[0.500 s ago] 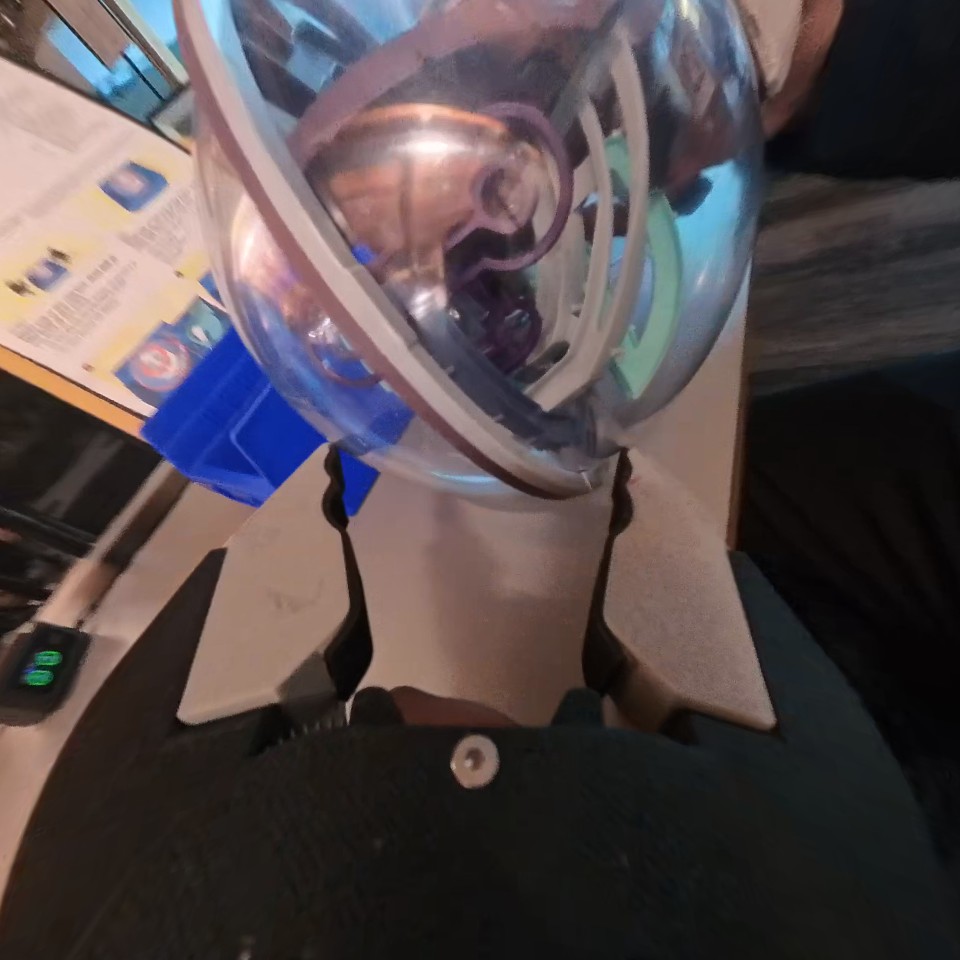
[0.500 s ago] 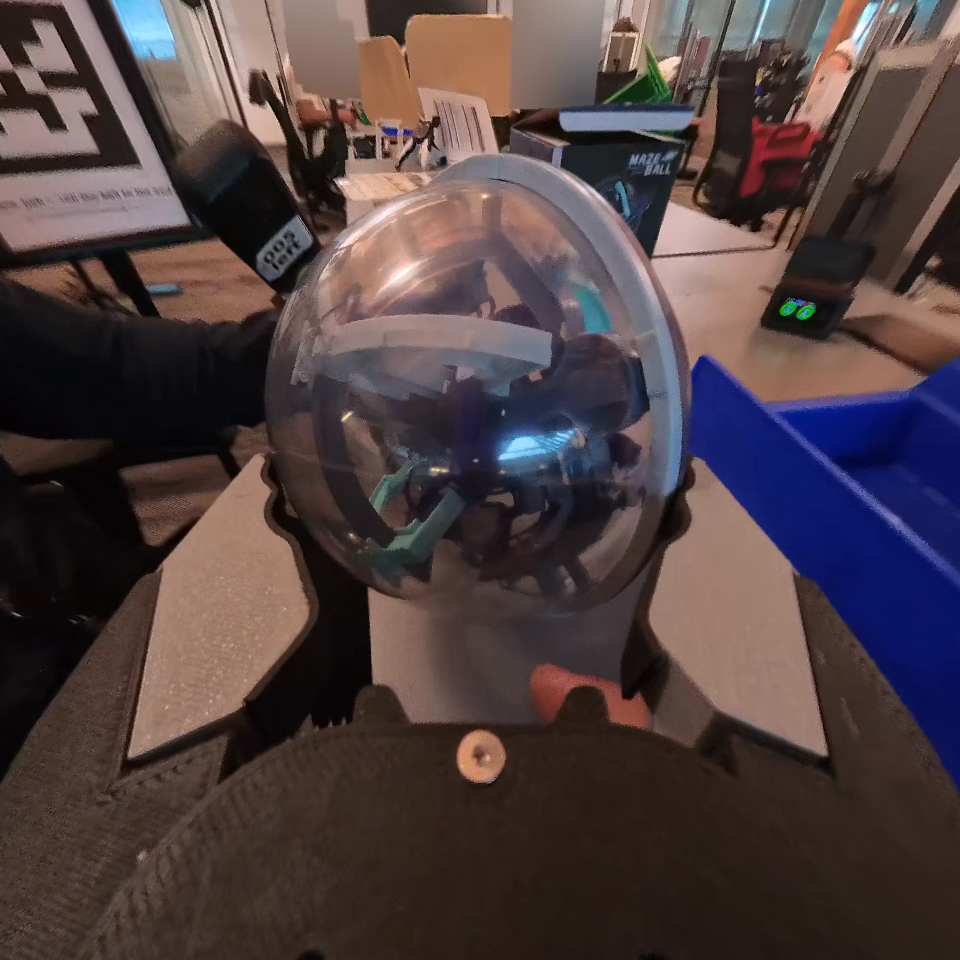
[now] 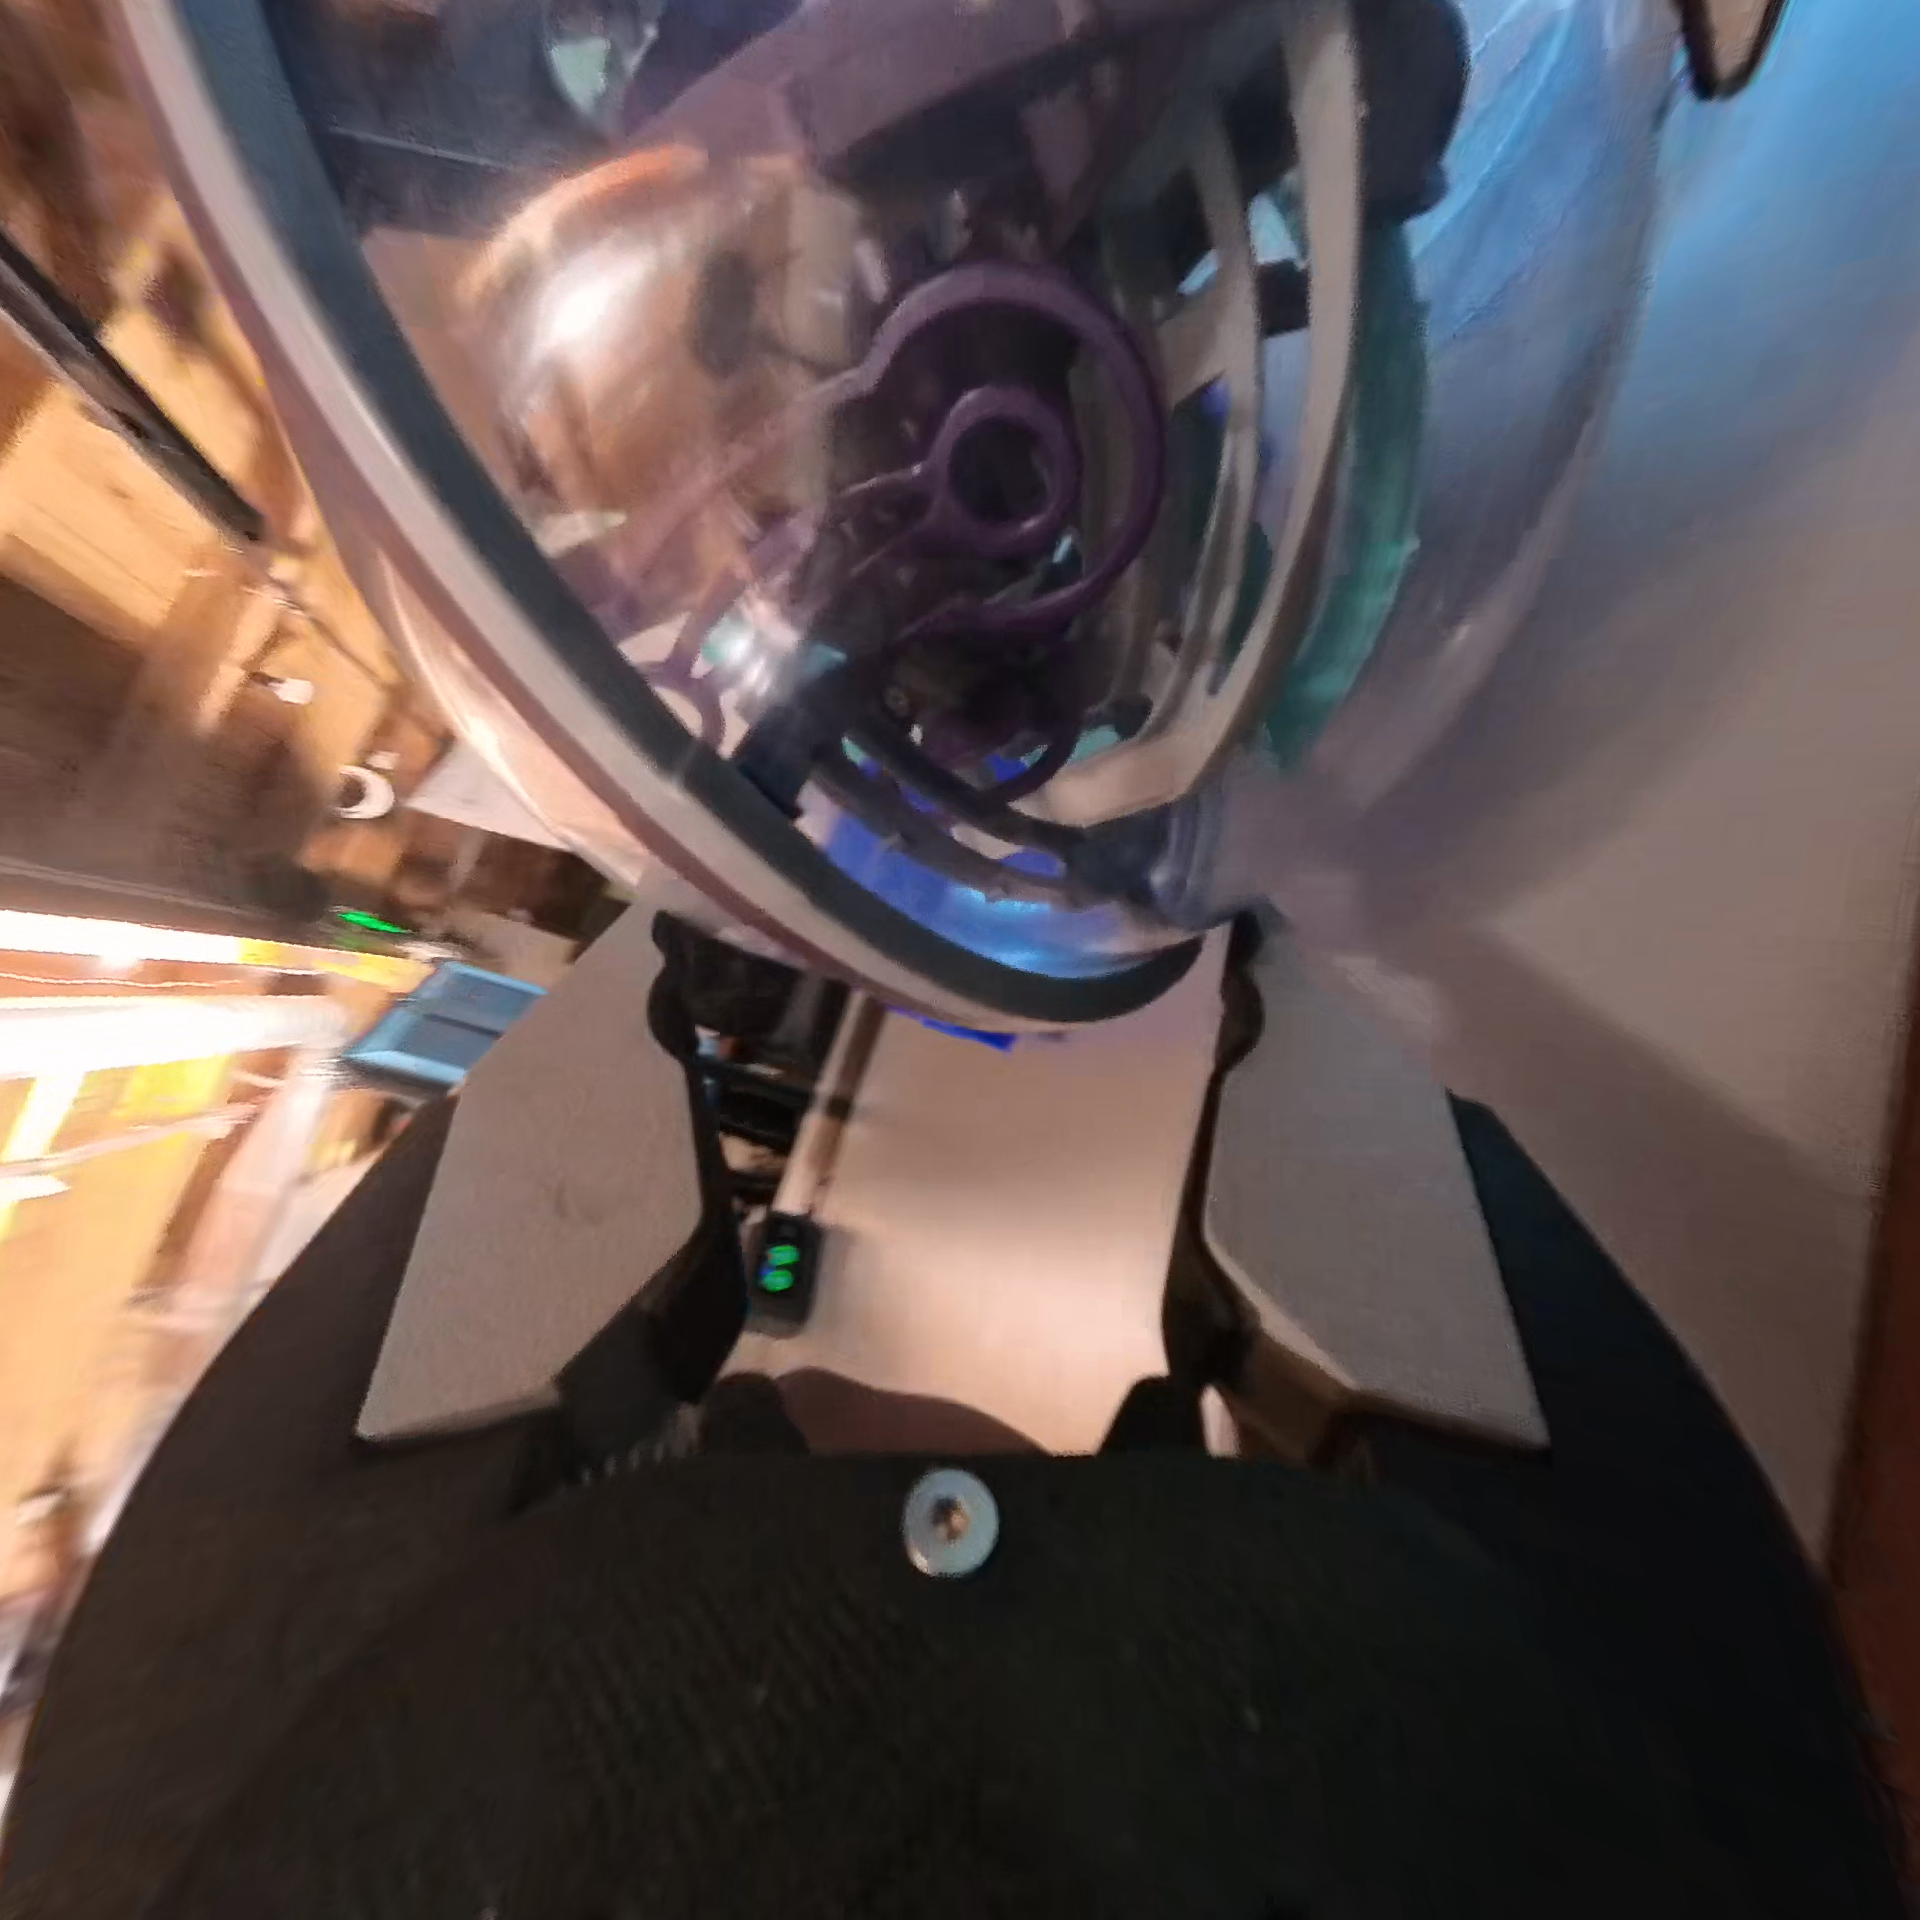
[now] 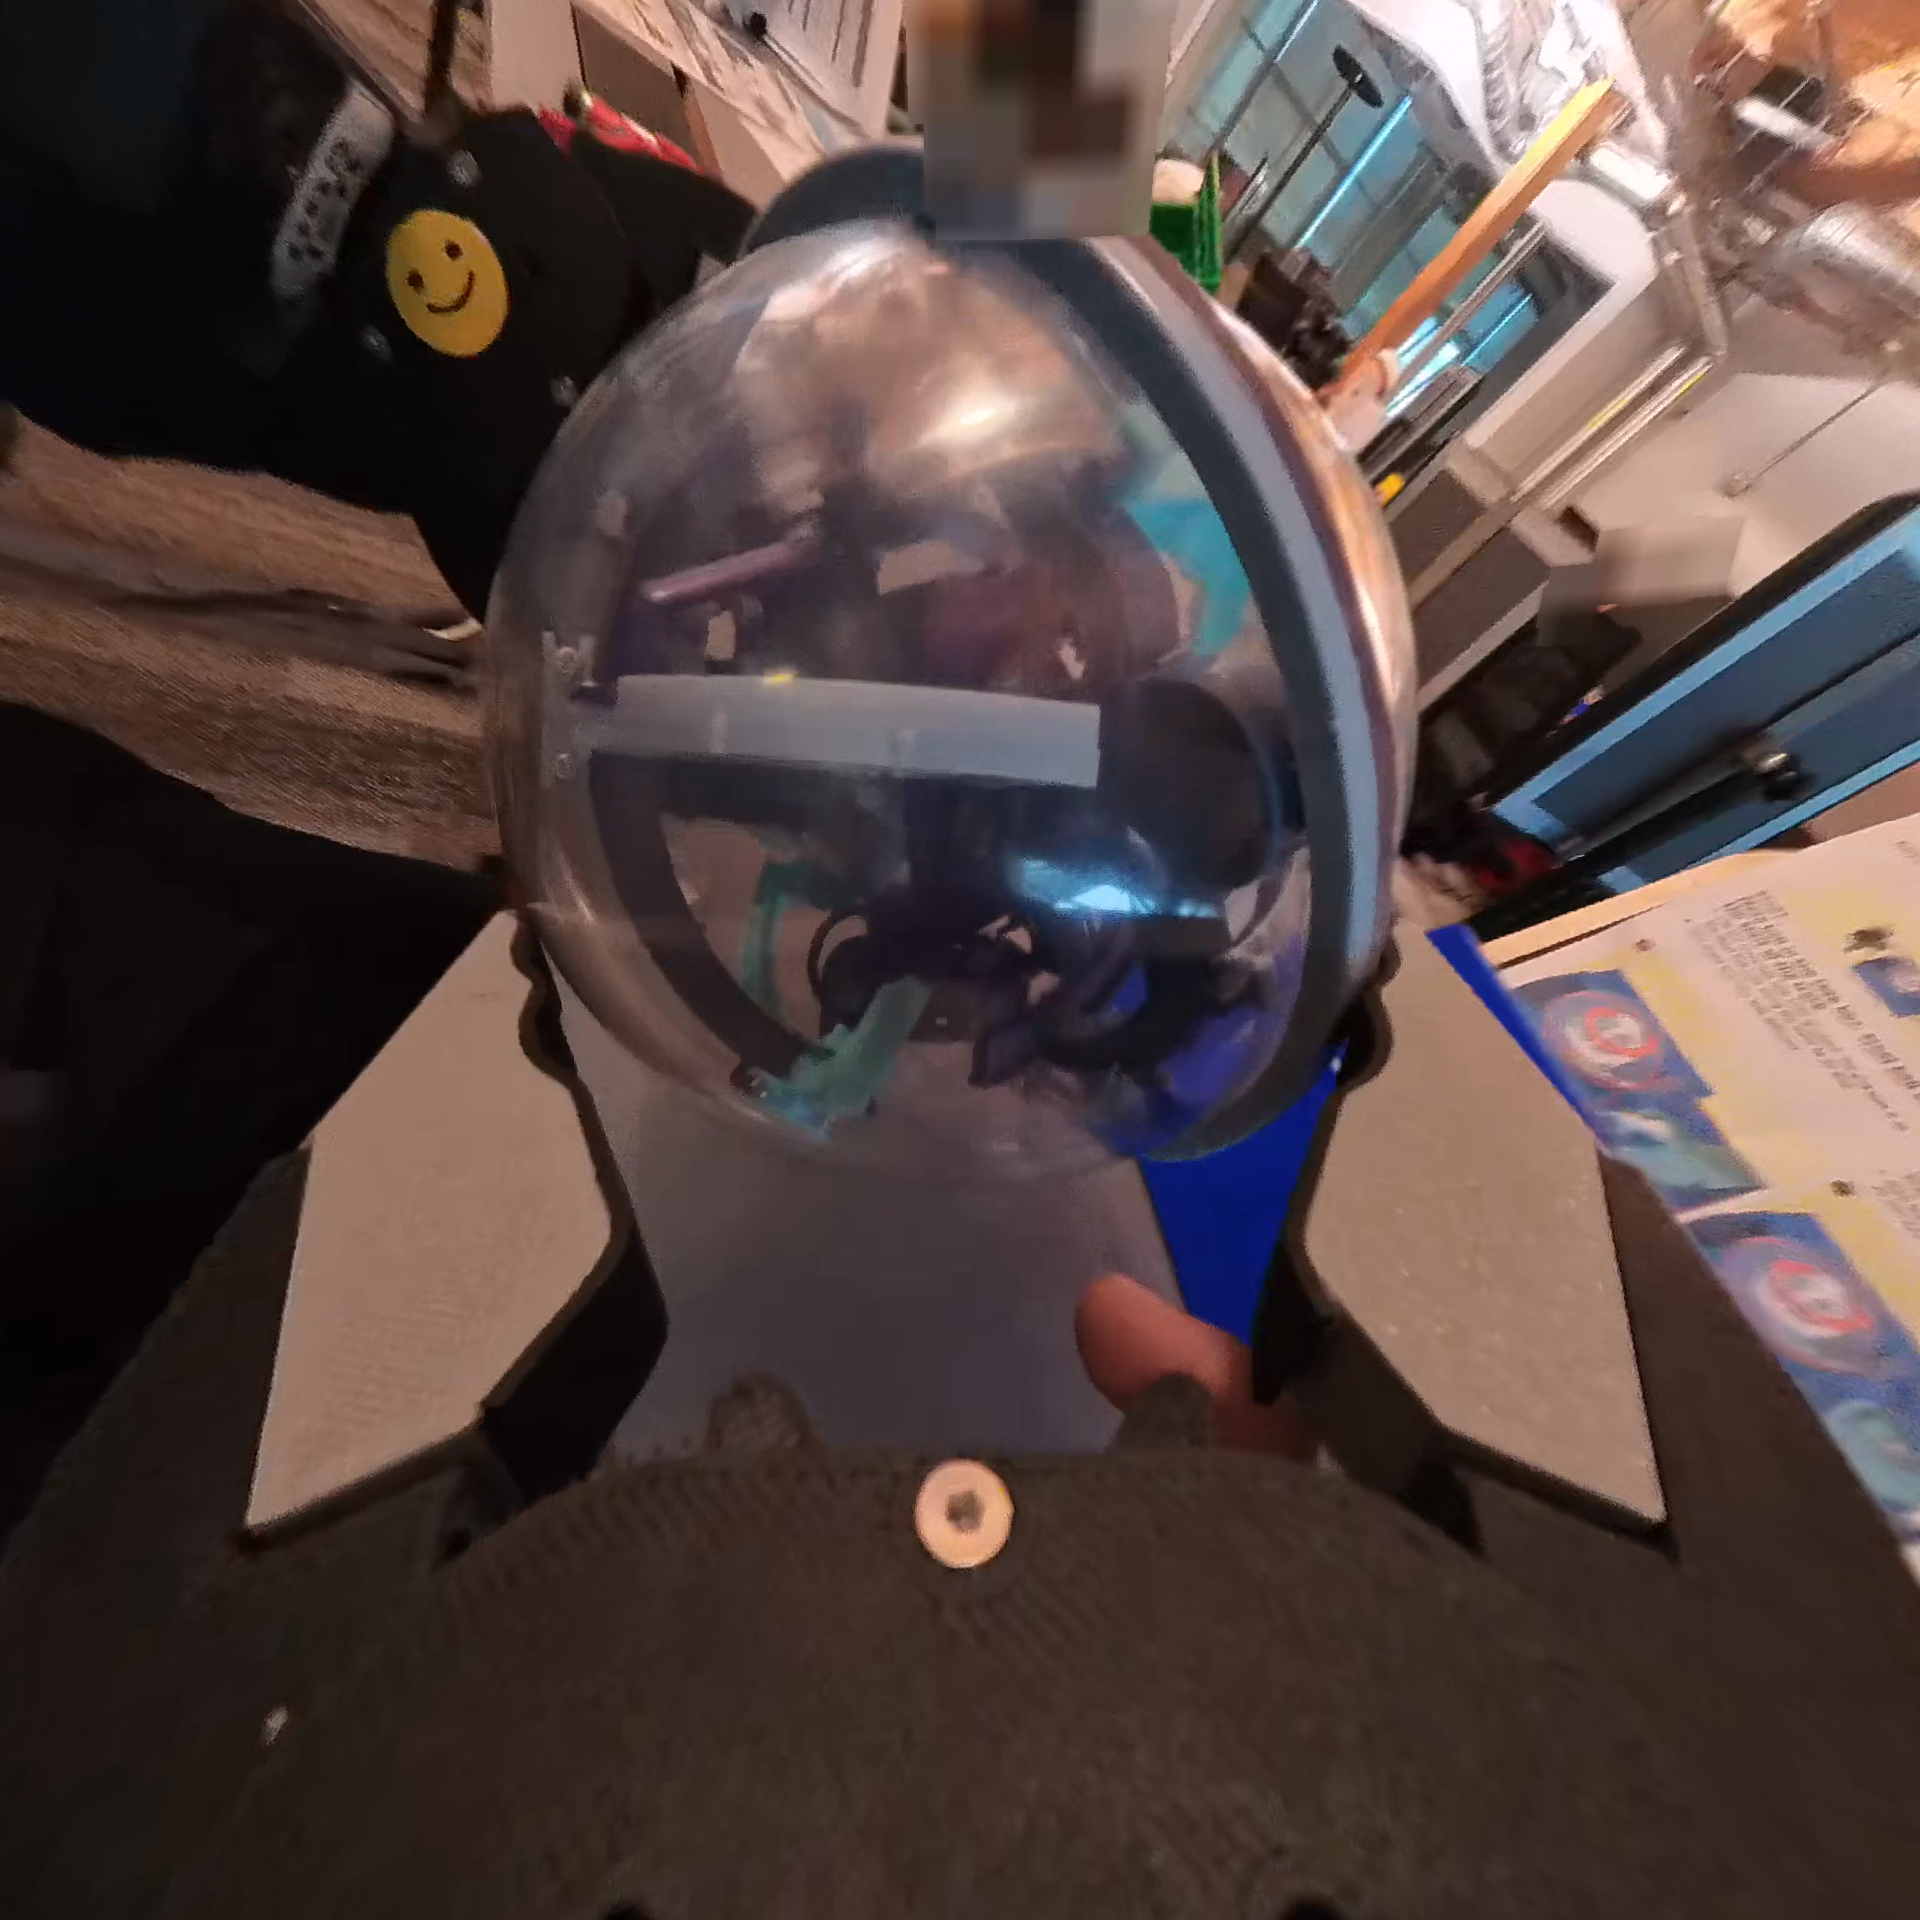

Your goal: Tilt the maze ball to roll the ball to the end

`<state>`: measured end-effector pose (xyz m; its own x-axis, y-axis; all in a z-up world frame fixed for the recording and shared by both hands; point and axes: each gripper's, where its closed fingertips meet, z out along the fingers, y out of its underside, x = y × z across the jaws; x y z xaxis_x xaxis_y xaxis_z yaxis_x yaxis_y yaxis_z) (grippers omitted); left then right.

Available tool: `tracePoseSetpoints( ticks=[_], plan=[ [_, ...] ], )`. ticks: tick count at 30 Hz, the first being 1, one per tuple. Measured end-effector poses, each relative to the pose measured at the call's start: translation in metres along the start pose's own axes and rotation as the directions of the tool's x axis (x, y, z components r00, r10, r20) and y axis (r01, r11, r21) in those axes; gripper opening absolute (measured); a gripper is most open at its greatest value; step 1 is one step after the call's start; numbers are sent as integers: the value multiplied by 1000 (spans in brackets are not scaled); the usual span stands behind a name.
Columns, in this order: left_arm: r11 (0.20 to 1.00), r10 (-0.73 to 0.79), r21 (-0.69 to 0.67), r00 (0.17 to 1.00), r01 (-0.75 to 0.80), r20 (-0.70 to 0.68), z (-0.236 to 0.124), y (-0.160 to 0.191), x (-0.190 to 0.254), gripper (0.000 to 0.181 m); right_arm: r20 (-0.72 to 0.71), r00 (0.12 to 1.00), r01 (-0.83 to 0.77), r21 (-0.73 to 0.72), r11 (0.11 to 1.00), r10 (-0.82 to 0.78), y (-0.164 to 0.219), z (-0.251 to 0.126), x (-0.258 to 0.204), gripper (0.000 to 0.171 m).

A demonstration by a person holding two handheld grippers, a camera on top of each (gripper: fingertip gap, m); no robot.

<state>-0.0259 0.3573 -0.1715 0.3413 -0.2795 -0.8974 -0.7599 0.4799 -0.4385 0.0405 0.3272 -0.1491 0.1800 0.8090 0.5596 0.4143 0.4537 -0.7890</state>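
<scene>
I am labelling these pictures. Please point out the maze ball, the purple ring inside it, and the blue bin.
maze ball [image 4: 935, 675]: right wrist view, on its clear shell.
purple ring [image 3: 997, 473]: left wrist view, on its rim.
blue bin [image 4: 1210, 1236]: right wrist view, on its wall.

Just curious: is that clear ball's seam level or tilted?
Tilted. The maze ball has its grey seam band running steeply, near upright, in both views.

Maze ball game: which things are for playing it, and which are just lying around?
For the game:
- maze ball
- left gripper, fingers against the ball
- right gripper, fingers against the ball

Just lying around:
- blue bin
- printed sheet
- smiley badge
- small device with green lights
</scene>
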Motion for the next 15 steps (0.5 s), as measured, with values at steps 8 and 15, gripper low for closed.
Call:
tracePoseSetpoints(
  ticks=[8,15],
  plan=[
    [926,-321,100,900,363,-297,-11,-30,21,97,169,951,-280,116,953,259,-27,-16,-3,150],
    [935,-317,62,901,349,-296,-8,-20,29,94,136,976,-182,73,980,171,-22,-8,-8,153]
  ],
)
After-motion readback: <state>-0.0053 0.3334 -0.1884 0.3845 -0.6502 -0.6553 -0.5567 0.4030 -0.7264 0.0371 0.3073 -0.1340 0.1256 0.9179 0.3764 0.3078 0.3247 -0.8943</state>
